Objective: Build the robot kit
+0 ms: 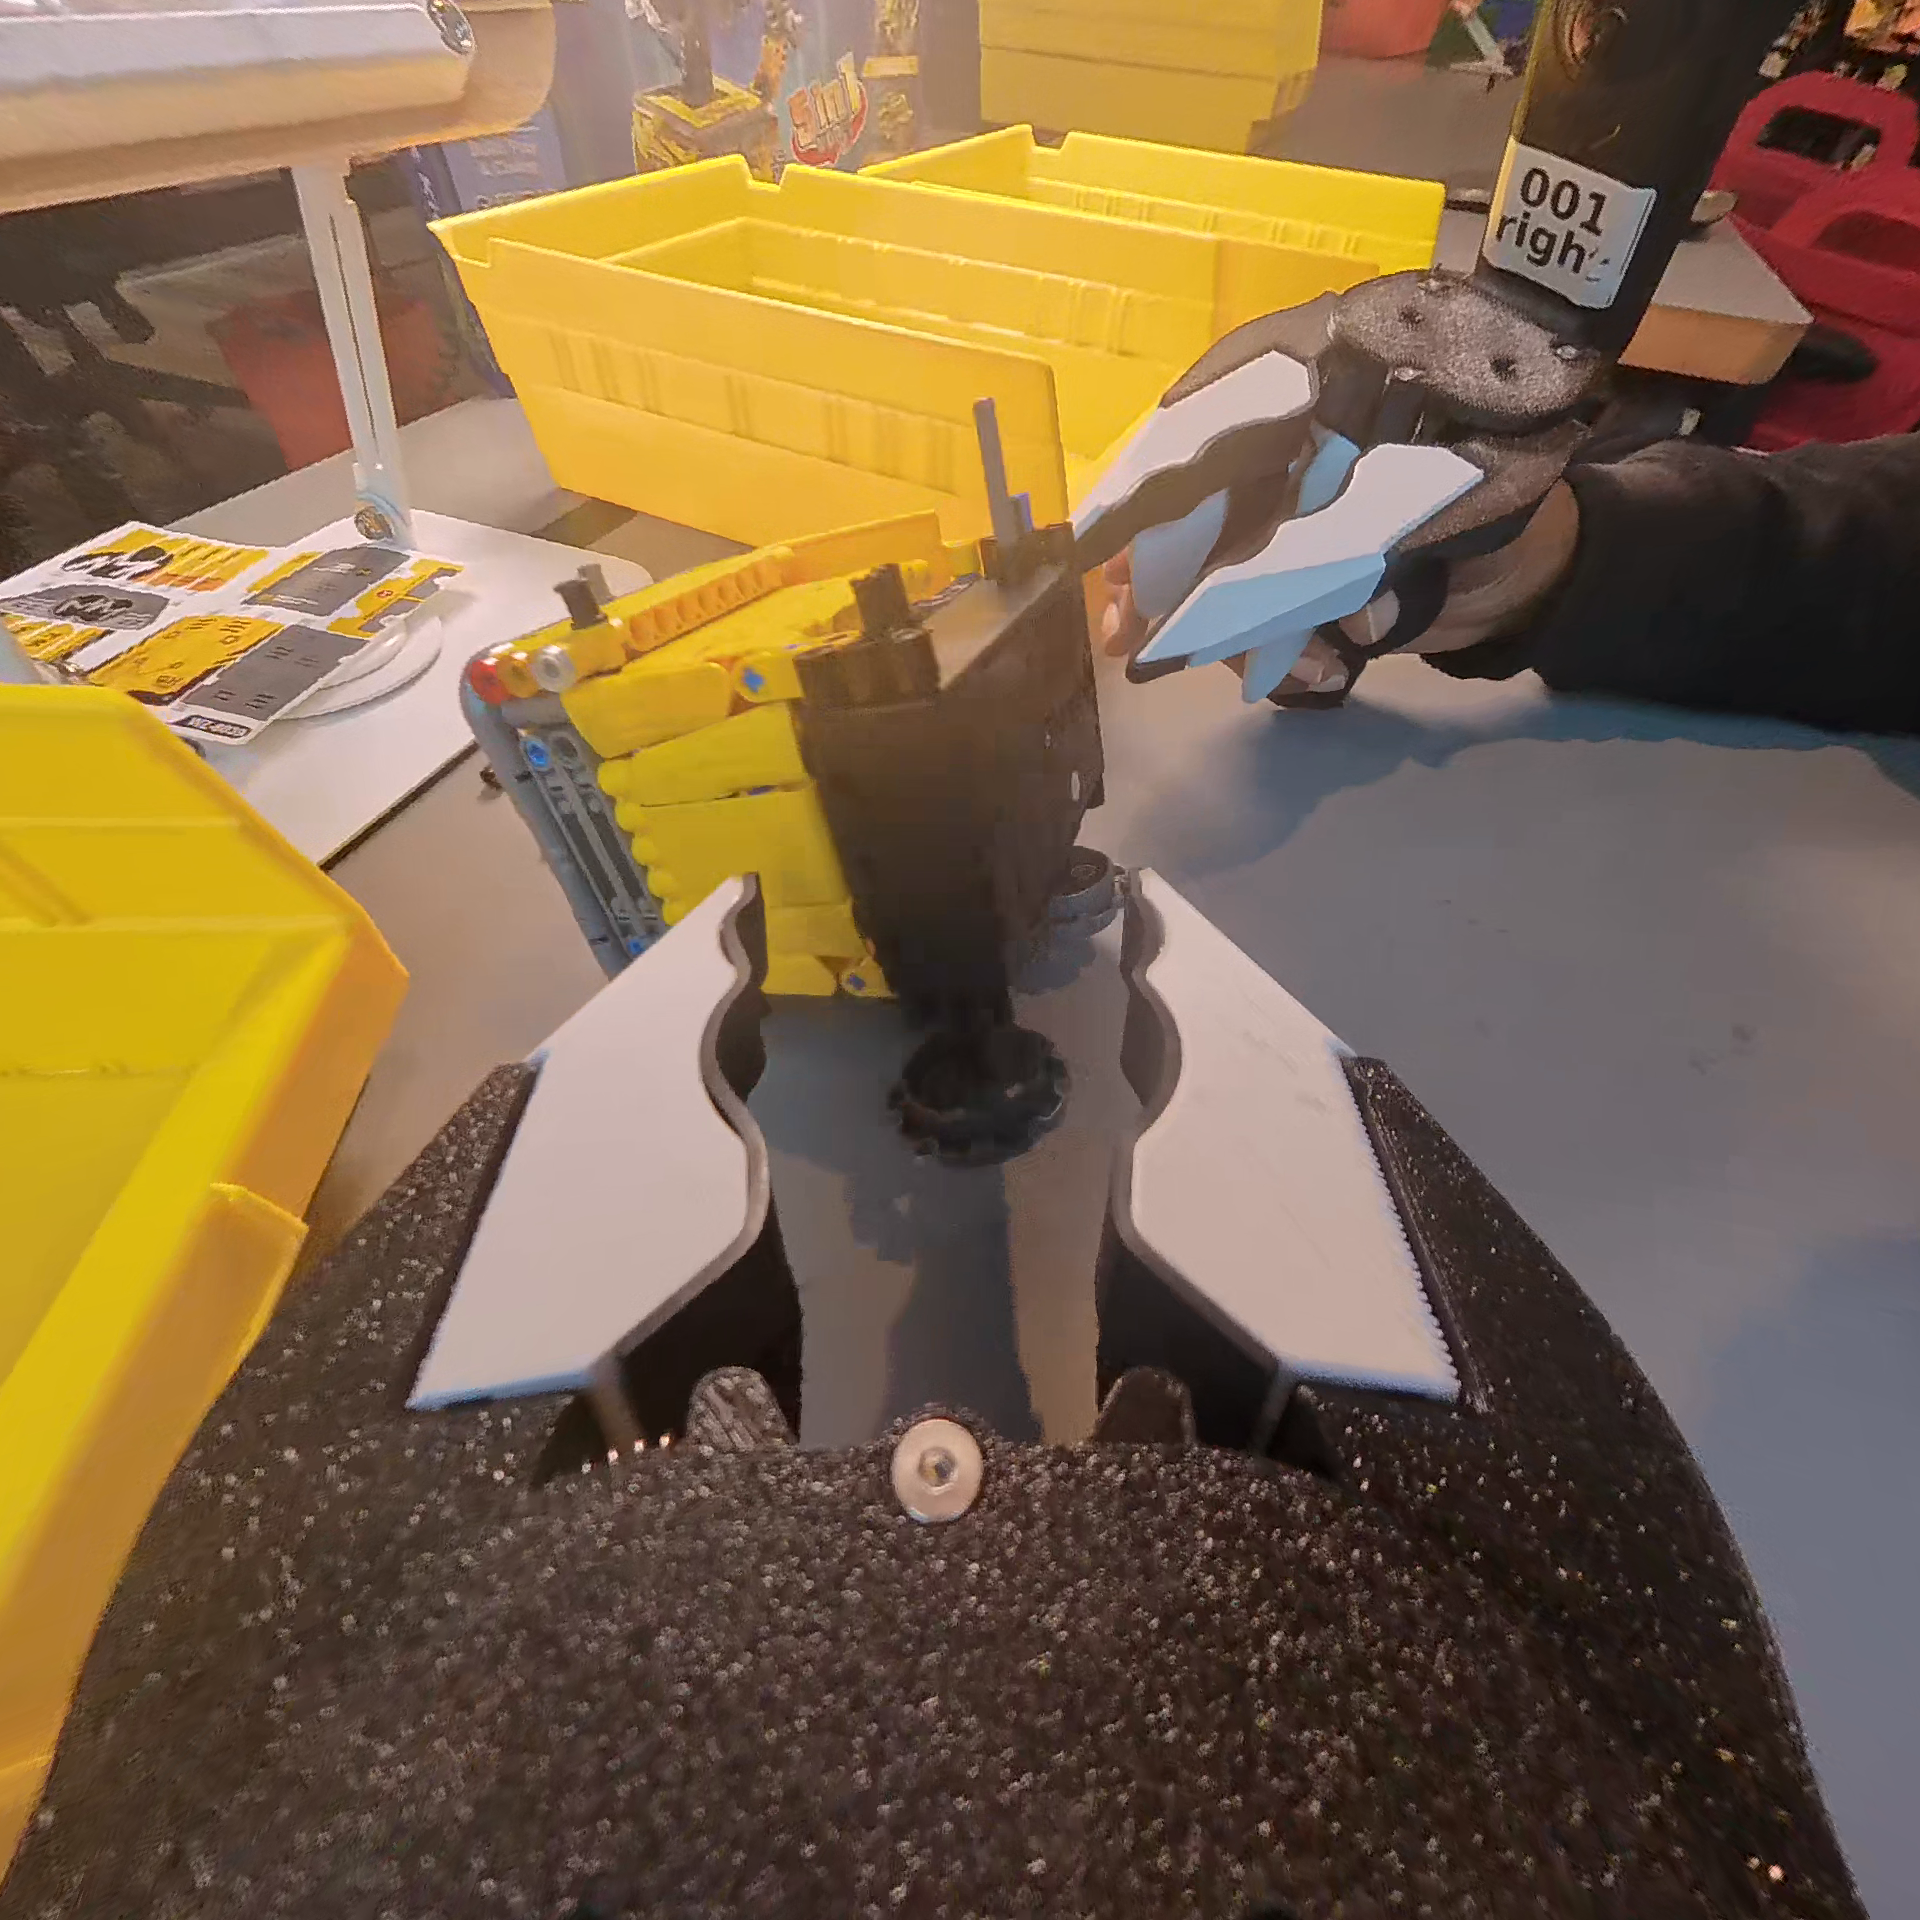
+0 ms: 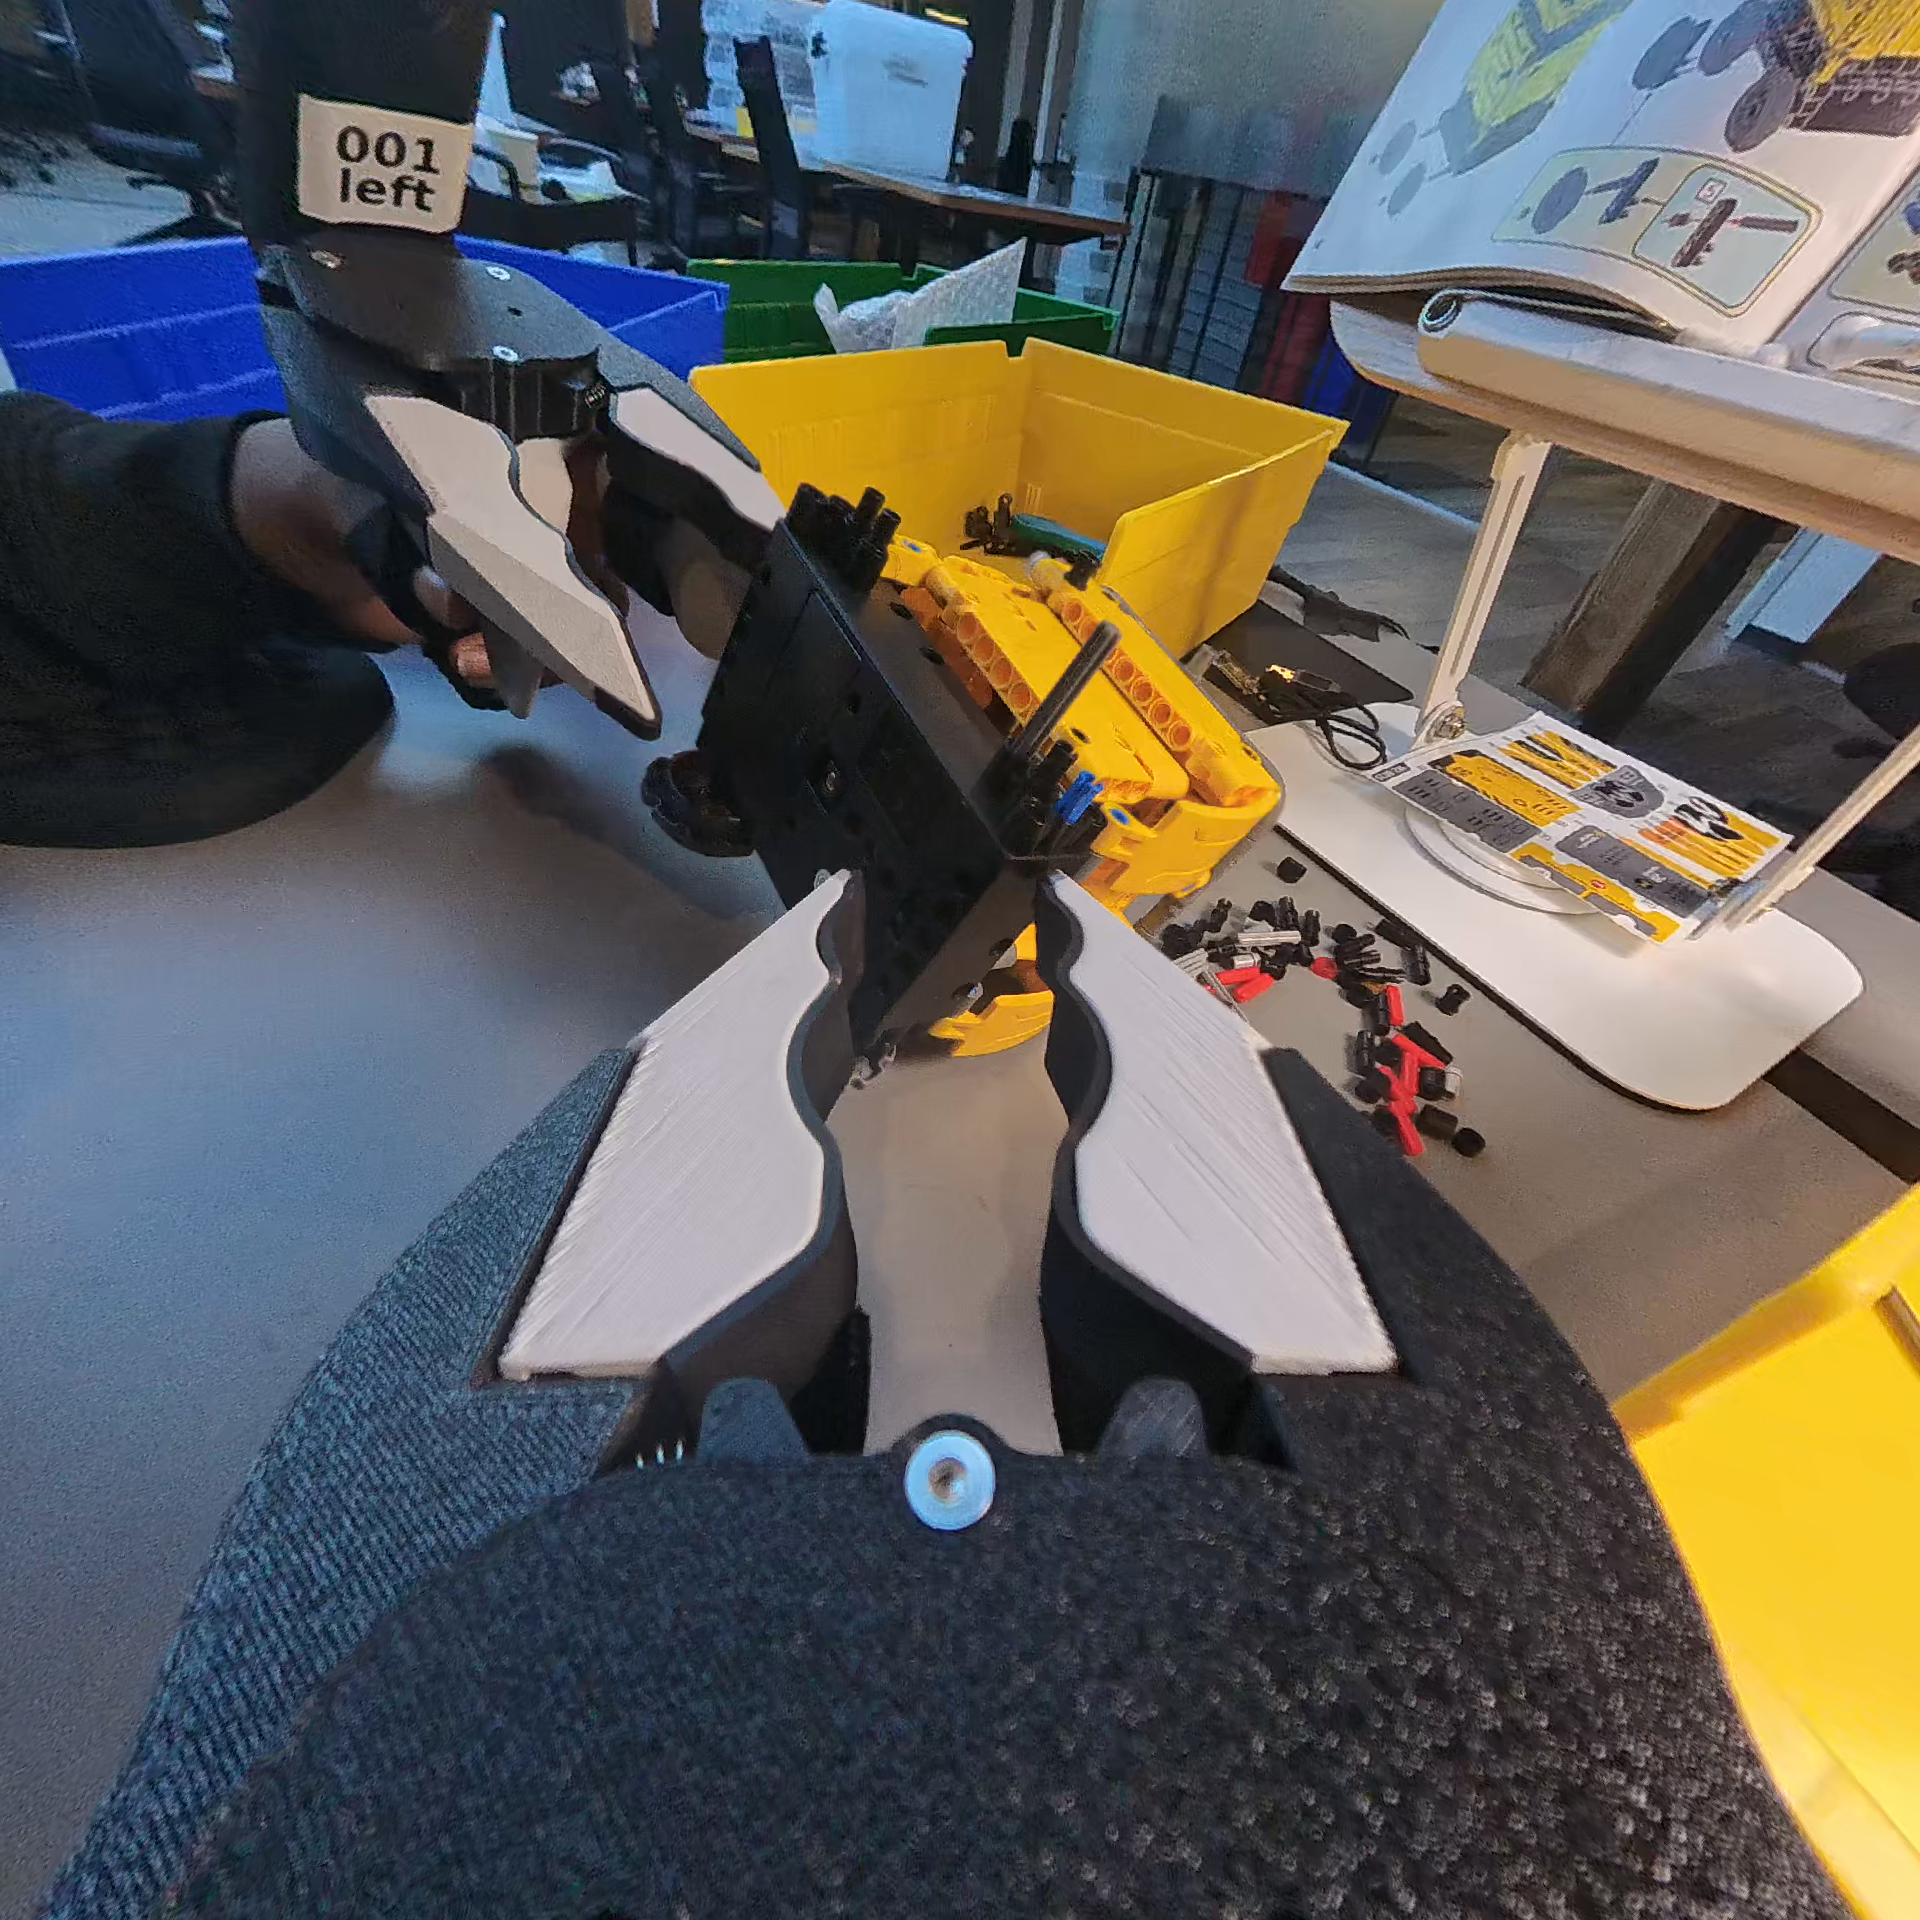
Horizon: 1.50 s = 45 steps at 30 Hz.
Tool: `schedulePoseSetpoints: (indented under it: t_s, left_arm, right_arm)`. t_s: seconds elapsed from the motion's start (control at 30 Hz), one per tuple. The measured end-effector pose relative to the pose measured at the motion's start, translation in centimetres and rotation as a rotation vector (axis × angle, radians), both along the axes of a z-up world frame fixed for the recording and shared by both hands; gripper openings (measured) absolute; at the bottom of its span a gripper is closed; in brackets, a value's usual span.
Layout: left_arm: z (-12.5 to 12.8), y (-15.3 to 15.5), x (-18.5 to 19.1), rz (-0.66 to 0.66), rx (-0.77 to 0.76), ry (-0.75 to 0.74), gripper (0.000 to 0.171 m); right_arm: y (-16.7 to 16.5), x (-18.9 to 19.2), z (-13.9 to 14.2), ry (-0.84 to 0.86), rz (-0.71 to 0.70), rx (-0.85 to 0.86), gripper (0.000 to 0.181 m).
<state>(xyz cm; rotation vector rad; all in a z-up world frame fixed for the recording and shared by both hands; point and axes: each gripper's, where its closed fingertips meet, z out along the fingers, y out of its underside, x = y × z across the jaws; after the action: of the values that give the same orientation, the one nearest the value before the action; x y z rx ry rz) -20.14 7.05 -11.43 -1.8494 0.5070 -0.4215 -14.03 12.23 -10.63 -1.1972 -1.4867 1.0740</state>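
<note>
Our left gripper (image 1: 940, 935) has its jaws apart astride the model's (image 1: 831, 748) black end, not clamped. Our right gripper (image 2: 945, 914), at two o'clock from it, pinches the opposite black edge. The model stands tilted on the table (image 1: 1455, 1039), its gear (image 1: 977, 1101) at six o'clock. With one thin-edge pinch it could pivot or slip, shedding the upright axle (image 1: 1000, 488).

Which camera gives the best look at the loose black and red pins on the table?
The right wrist view: the loose pins lie scattered in plain sight on the table, right of the brick model. The left wrist view shows none; the model stands in front of that area.
</note>
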Motion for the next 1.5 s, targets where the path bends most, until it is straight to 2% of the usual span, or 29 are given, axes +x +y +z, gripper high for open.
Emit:
schedulePoseSetpoints:
  t_s: [0.13,0.23,0.4,0.43,0.6,0.7,0.83,0.97,1.07,1.17,1.23,1.33,1.4,1.5]
  left_arm:
    - [0.0,0.2,0.5,-0.002,0.013,0.003,0.057]
    - [-0.1,0.0,0.4,-0.003,0.009,0.013,0.043]
    - [-0.1,-0.8,0.8,-0.059,-0.003,0.031,0.027]
    - [0.0,-0.9,0.8,-0.063,0.002,0.026,0.028]
    - [1.3,-1.1,0.7,-0.070,0.049,-0.036,0.055]
    - [1.3,-0.9,0.6,-0.051,0.056,-0.026,0.055]
    - [1.1,-1.2,0.6,-0.069,0.032,-0.017,0.036]
    - [1.5,-1.0,0.2,-0.044,0.058,-0.020,0.042]
    - [1.3,-0.6,0.0,-0.016,0.059,-0.011,0.050]
    - [0.0,-0.4,0.2,-0.008,0.020,0.045,0.048]
    - [-0.3,-0.4,0.5,-0.022,0.017,0.051,0.047]
    - [0.4,-0.2,0.3,-0.003,0.051,0.030,0.048]
    - [1.4,0.1,-0.4,0.046,0.109,0.008,0.051]
    - [2.6,0.6,-1.7,0.140,0.202,0.022,0.059]
  right_arm:
    - [-0.1,0.0,0.0,0.000,0.005,0.001,0.033]
    - [0.2,0.0,0.1,0.007,-0.009,0.000,0.033]
    - [0.3,0.2,0.2,0.012,-0.001,-0.006,0.032]
    - [0.2,0.2,0.3,0.015,0.002,0.000,0.032]
    - [0.0,0.3,0.6,0.038,0.013,0.018,0.031]
    - [0.0,0.3,0.7,0.045,0.015,0.013,0.031]
    - [0.3,0.4,0.8,0.049,0.010,-0.002,0.031]
    - [0.6,0.6,1.8,0.073,-0.004,0.006,0.031]
    - [1.2,0.7,4.2,0.134,-0.036,-0.021,0.030]
    - [3.6,0.6,8.5,0.199,-0.125,0.065,0.020]
    - [6.8,0.1,12.2,0.214,-0.238,0.128,0.013]
    - [11.6,-1.2,17.3,0.276,-0.341,0.095,0.006]
    - [15.7,-2.7,19.1,0.289,-0.415,0.115,0.004]
    - [20.9,-5.6,19.2,0.263,-0.479,0.095,0.003]
